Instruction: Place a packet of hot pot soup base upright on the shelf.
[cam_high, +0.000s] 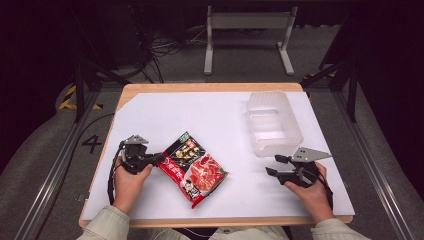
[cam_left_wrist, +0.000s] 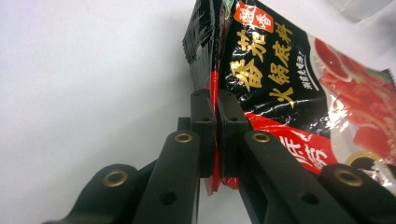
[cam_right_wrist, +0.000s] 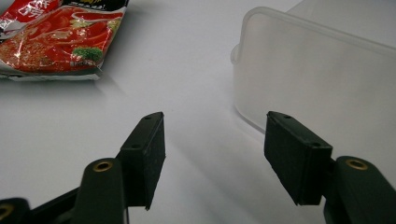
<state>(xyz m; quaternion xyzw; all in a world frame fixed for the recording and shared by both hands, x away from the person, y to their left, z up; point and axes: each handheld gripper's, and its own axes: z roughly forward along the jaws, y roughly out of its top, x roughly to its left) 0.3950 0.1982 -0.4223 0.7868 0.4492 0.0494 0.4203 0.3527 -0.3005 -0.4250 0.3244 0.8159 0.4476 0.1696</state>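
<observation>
A red and black food packet (cam_high: 194, 167) with gold lettering lies on the white table cover, left of centre. My left gripper (cam_high: 159, 160) is shut on the packet's left edge. In the left gripper view its two jaws pinch the packet (cam_left_wrist: 261, 84) edge between them, and my left gripper (cam_left_wrist: 216, 100) holds that edge raised off the surface. My right gripper (cam_high: 272, 165) rests open near the table's right front, just below a clear plastic container (cam_high: 272, 121). In the right gripper view my right gripper (cam_right_wrist: 215, 140) has nothing between its jaws, with the container (cam_right_wrist: 322, 79) close ahead on the right.
The white cover (cam_high: 200, 120) lies over a wooden table (cam_high: 210, 87). A grey metal stand (cam_high: 247, 25) and cables sit on the floor beyond the far edge. Metal rails run along both sides of the table.
</observation>
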